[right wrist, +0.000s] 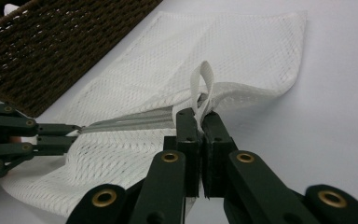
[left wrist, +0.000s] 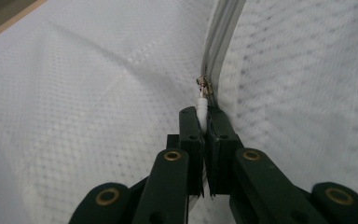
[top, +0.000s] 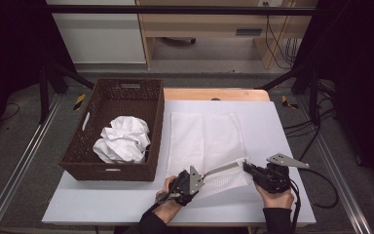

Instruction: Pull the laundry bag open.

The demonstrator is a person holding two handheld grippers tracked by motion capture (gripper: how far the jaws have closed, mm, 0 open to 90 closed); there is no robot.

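A: Nearest to the person, what do the two grippers hold?

B: The left gripper (top: 205, 174) is closed on the small white zipper pull (left wrist: 203, 103); its jaws pinch the pull, and the metal slider (left wrist: 204, 86) sits just beyond the jaw tips. The right gripper (top: 246, 165) is closed on the near corner of the mesh bag (top: 207, 141), just beside the white fabric loop (right wrist: 204, 86) that stands up over its jaws.

A: And where is the bag relative to them?

B: It lies flat on the white table (top: 292, 195), stretching away from both grippers toward the far edge. Its near edge is lifted a little between the two grippers, and the grey zipper (right wrist: 130, 122) runs taut from one gripper to the other.

A: What is farther away?

B: To the left of the bag stands a brown wicker basket (top: 80, 146), close to the bag. Inside it lies crumpled white cloth (top: 123, 139).
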